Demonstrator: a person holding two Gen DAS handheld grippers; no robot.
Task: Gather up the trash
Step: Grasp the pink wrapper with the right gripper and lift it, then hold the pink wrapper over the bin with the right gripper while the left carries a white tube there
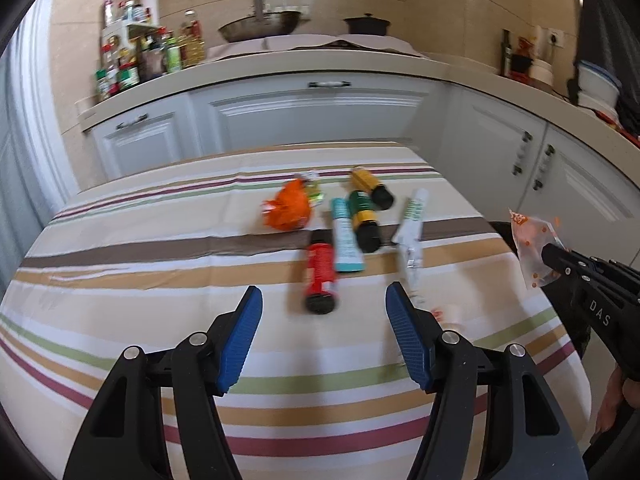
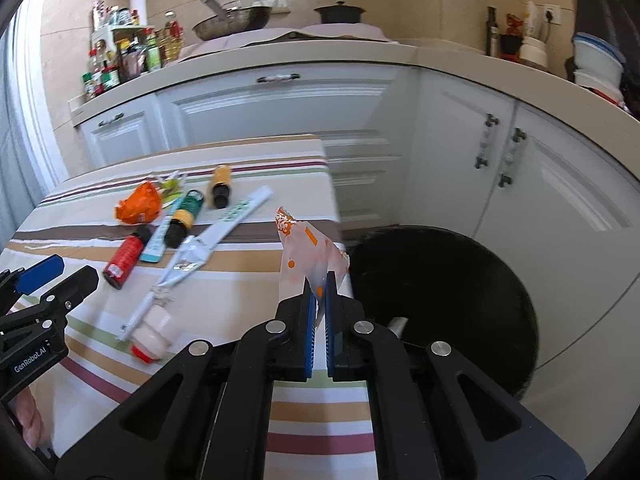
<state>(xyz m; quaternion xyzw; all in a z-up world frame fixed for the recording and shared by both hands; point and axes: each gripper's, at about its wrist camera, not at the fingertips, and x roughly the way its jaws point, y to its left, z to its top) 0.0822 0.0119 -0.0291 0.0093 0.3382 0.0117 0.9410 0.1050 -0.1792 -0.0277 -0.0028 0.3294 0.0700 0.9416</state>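
Observation:
My right gripper (image 2: 319, 280) is shut on a clear wrapper with orange print (image 2: 308, 248), held at the table's right edge beside a black bin (image 2: 448, 300); it shows at the right of the left wrist view (image 1: 534, 248). My left gripper (image 1: 324, 304) is open and empty above the striped tablecloth (image 1: 120, 264), just short of a red bottle (image 1: 320, 272). Beyond it lie an orange crumpled wrapper (image 1: 288, 210), a teal tube (image 1: 346, 236), a green-yellow bottle (image 1: 362, 216), a yellow bottle (image 1: 372, 186) and a white-green tube (image 1: 412, 220).
A small white bottle with a red cap (image 2: 154, 336) and a flattened tube (image 2: 184, 264) lie near the table's front right. White cabinets (image 1: 320, 116) and a counter with spice jars (image 1: 132, 60), a wok (image 1: 260, 26) and a pot (image 1: 366, 24) stand behind the table.

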